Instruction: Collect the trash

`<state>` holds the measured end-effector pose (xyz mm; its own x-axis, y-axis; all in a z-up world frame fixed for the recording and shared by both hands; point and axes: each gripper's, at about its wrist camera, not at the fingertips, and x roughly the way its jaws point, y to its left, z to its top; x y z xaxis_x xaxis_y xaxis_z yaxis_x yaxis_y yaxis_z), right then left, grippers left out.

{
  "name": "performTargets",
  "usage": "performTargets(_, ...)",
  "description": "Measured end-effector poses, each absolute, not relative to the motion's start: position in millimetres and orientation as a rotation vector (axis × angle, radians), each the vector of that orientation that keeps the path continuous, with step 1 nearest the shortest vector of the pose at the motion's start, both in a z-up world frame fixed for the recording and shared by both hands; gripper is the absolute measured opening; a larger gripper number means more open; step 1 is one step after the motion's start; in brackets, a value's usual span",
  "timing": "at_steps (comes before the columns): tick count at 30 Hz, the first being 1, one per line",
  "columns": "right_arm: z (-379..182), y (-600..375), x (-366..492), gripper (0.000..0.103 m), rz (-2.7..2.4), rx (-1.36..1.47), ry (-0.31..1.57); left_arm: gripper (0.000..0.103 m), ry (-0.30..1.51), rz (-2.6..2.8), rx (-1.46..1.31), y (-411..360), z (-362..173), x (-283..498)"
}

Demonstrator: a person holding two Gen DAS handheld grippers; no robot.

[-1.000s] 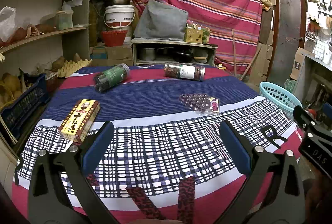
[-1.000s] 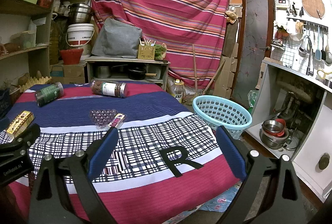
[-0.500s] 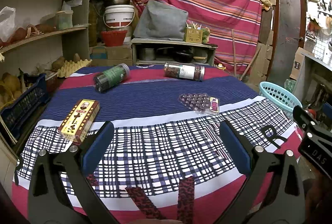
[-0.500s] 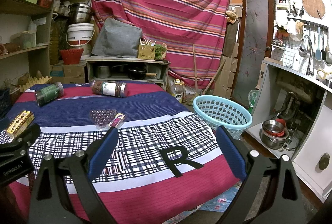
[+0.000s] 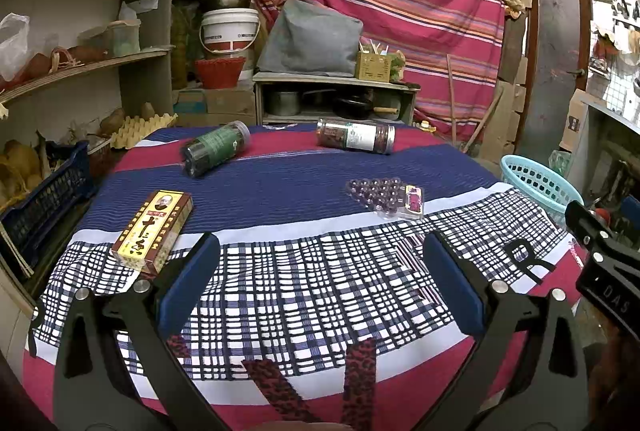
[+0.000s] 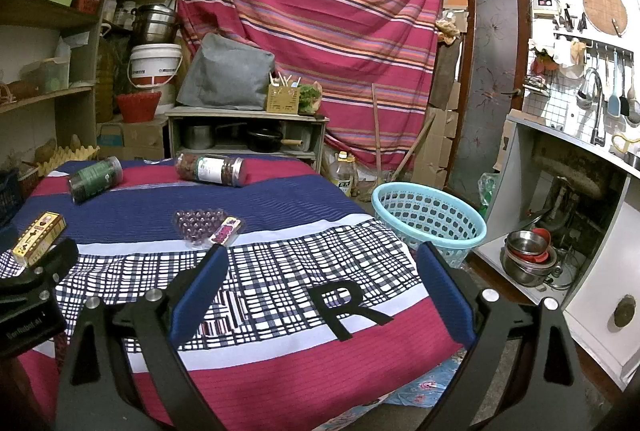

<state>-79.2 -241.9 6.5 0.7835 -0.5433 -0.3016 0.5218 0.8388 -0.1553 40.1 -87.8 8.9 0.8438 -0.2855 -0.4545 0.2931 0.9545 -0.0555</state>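
While both sets of tongs hang wide apart and empty over the near edge of a cloth-covered tabletop (image 5: 304,191), four pieces of trash lie scattered beyond them. Left tongs (image 5: 320,283) frame checked fabric; just ahead of their left finger sits a yellow-and-brown carton (image 5: 153,229), flat, its long axis running from near-left to far-right. Farther back, a green-labelled jar (image 5: 216,154) lies on its side, its long axis running from near-left to far-right. Near it, a white-labelled jar (image 5: 355,136) rests on its side, lengthwise across the table. A clear blister tray (image 5: 380,196) lies flat between the jars and the near edge. Right tongs (image 6: 322,285) hover above a black letter R (image 6: 348,307). Beside the tabletop's right edge stands a light-blue basket (image 6: 430,217), upright on the floor.
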Motion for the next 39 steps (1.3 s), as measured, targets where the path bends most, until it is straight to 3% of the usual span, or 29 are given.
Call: performTargets(39,3.8,-249.1,-81.1,0.093,-0.562,-0.070,0.346,0.098,0.470,-0.298,0.016,-91.1,4.6,39.5)
